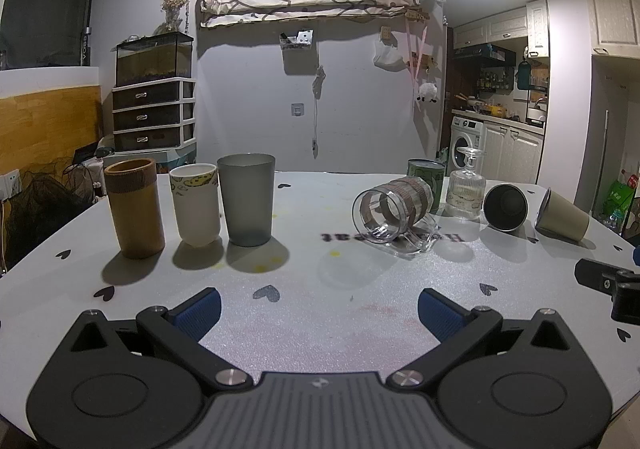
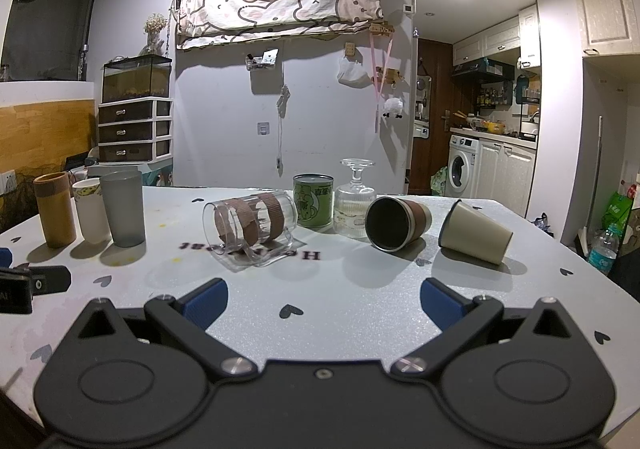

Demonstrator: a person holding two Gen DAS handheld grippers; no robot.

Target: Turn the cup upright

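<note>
Both tongs hover low over the near part of the white table (image 2: 520,289), each spread wide with nothing between its blue pads. From its own camera the left gripper (image 1: 319,311) faces three upright cups at the left of the table: a brown cylinder cup (image 1: 135,208), a white cup (image 1: 196,204) and a grey tumbler (image 1: 248,199), standing close in a row. The right gripper (image 2: 323,301) looks toward the tipped ones (its neighbour's black finger shows at the left edge of its view).

Four cups are not upright. A clear glass mug (image 2: 250,225) with brown paper bands lies on its side, long axis running from near-left to far-right, its mouth toward the cameras and to the left, its handle down against the table. A dark steel cup (image 2: 396,223) with a brown sleeve lies on its side too, its open mouth toward the near left and its base pointing away to the right. A beige cup (image 2: 476,231) lies just right of it, rim to the left, base to the right. Behind them a ribbed glass goblet (image 2: 355,199) stands inverted, foot uppermost, beside a green can (image 2: 313,201).
</note>
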